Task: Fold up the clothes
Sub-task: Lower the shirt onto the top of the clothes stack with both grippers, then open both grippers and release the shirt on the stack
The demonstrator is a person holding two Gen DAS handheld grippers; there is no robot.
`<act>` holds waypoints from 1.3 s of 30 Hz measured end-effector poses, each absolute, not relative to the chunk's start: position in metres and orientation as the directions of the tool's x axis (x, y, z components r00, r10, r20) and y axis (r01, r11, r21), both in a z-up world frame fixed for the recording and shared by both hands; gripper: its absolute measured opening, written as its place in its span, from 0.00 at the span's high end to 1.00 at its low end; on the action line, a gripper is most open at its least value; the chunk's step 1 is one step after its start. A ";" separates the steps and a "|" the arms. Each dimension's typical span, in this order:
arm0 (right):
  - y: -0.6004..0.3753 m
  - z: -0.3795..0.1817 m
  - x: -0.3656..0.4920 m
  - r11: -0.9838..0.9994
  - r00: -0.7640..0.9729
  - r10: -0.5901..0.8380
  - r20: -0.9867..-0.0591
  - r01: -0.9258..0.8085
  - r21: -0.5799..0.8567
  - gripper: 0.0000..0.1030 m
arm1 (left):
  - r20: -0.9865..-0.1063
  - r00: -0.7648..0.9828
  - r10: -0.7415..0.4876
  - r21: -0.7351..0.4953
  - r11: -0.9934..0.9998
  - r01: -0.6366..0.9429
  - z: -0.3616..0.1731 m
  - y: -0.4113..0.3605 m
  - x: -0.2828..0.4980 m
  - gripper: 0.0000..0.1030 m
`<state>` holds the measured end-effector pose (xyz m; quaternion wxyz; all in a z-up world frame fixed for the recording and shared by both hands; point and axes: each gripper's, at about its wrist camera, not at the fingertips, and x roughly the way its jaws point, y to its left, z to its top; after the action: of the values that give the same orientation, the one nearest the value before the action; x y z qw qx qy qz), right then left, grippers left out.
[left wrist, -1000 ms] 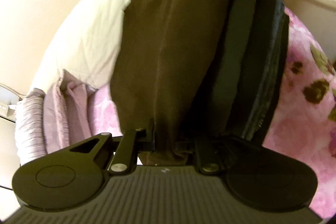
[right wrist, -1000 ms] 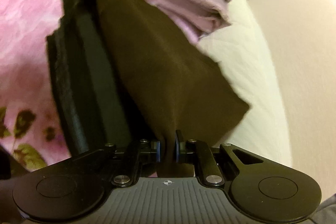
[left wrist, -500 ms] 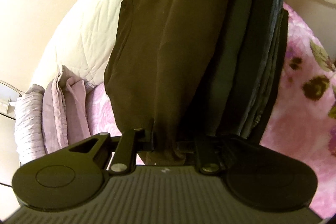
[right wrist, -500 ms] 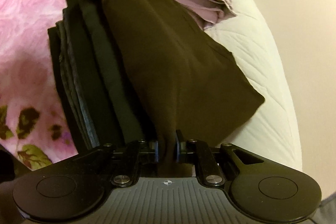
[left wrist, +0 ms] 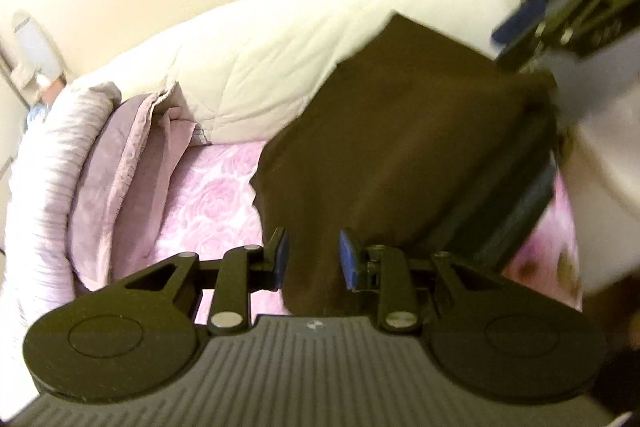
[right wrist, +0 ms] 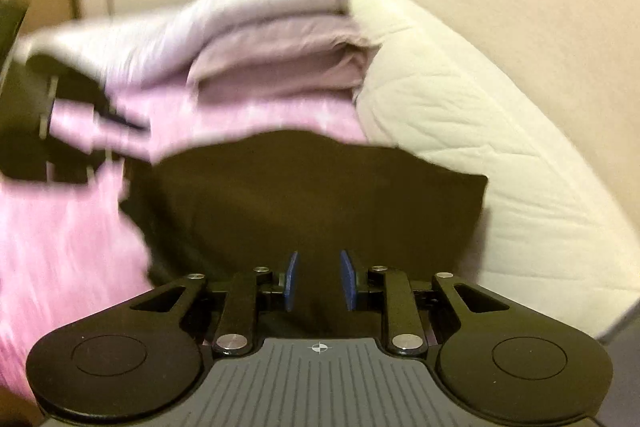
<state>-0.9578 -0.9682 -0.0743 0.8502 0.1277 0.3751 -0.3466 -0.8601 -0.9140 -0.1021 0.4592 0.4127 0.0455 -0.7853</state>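
Letting go marks this moment: the left gripper point(left wrist: 311, 254) now stands with its blue pads parted, where half a second ago it was clamped on the brown garment point(left wrist: 400, 147), and the right gripper point(right wrist: 319, 281) has released in the same way. Between each pair of pads the cloth lies loose, no longer pinched. The garment rests folded on top of a stack of dark clothes point(left wrist: 516, 199), which sits on the pink floral blanket point(left wrist: 208, 203). To the far left lie folded lilac bedclothes point(right wrist: 280, 63), and beyond them runs a cream quilted mattress point(right wrist: 460, 115). Both views are blurred by motion. By my judgement this piece is placed and the fold finished, so another garment comes next
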 end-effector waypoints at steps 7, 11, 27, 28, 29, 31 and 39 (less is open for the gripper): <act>-0.996 -0.118 -0.952 0.717 0.481 -0.367 -0.796 0.692 0.088 0.77 | -0.822 -0.224 -0.523 0.224 -0.660 0.718 -0.152 -0.933 -0.887 0.77; -0.993 -0.120 -0.957 0.725 0.482 -0.354 -0.802 0.683 0.091 0.77 | -0.827 -0.225 -0.515 0.219 -0.664 0.715 -0.148 -0.925 -0.884 0.79; -1.057 -0.088 -0.972 0.625 0.463 -0.472 -0.750 0.776 0.085 0.76 | -0.798 -0.293 -0.526 0.166 -0.660 0.732 -0.140 -0.950 -0.915 0.85; -1.068 -0.086 -0.967 0.619 0.447 -0.512 -0.734 0.784 0.046 0.76 | -0.799 -0.292 -0.526 0.164 -0.657 0.736 -0.140 -0.950 -0.913 0.85; -1.078 -0.085 -0.962 0.610 0.434 -0.540 -0.721 0.792 0.019 0.76 | -0.800 -0.291 -0.525 0.161 -0.654 0.739 -0.140 -0.950 -0.912 0.85; -1.105 -0.095 -0.960 0.553 0.386 -0.565 -0.729 0.833 0.013 0.76 | -0.802 -0.287 -0.524 0.163 -0.653 0.740 -0.140 -0.950 -0.911 0.85; -1.155 -0.136 -0.971 0.476 0.368 -0.485 -0.793 0.872 0.113 0.76 | -0.812 -0.274 -0.515 0.168 -0.657 0.735 -0.137 -0.955 -0.912 0.85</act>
<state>-0.9711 -1.1545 -0.1362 0.7814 0.2708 0.3572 -0.4341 -0.9118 -0.9550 -0.1370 0.3962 0.4539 0.1214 -0.7888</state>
